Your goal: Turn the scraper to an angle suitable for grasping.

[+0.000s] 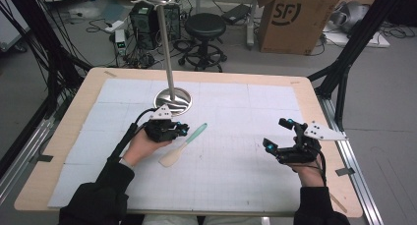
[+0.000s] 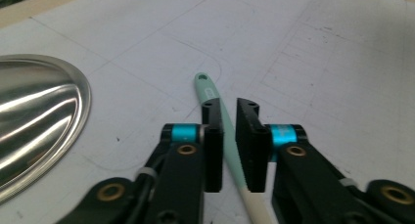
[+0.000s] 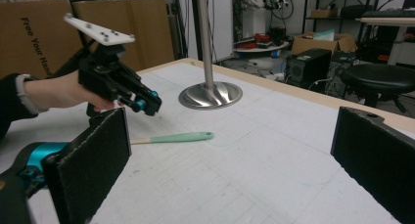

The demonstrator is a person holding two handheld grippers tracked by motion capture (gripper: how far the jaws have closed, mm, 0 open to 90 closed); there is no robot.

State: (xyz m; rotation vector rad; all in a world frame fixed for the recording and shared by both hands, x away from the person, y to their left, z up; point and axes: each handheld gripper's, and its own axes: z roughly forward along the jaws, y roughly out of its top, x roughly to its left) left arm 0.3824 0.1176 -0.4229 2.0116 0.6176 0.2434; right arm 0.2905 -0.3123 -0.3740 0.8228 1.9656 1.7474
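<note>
Up close, left gripper (image 2: 229,148) jaws flank spatula (image 2: 222,131) handle.

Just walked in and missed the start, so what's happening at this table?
A person holds a two-jaw gripper in each hand over a white mat. The left gripper has its jaws nearly shut around the mint handle of a spatula that lies flat on the mat, beside the round steel base of a stand. Whether the pads already press the handle is hard to tell. The right gripper waits off to the side, jaws wide open and empty.
</note>
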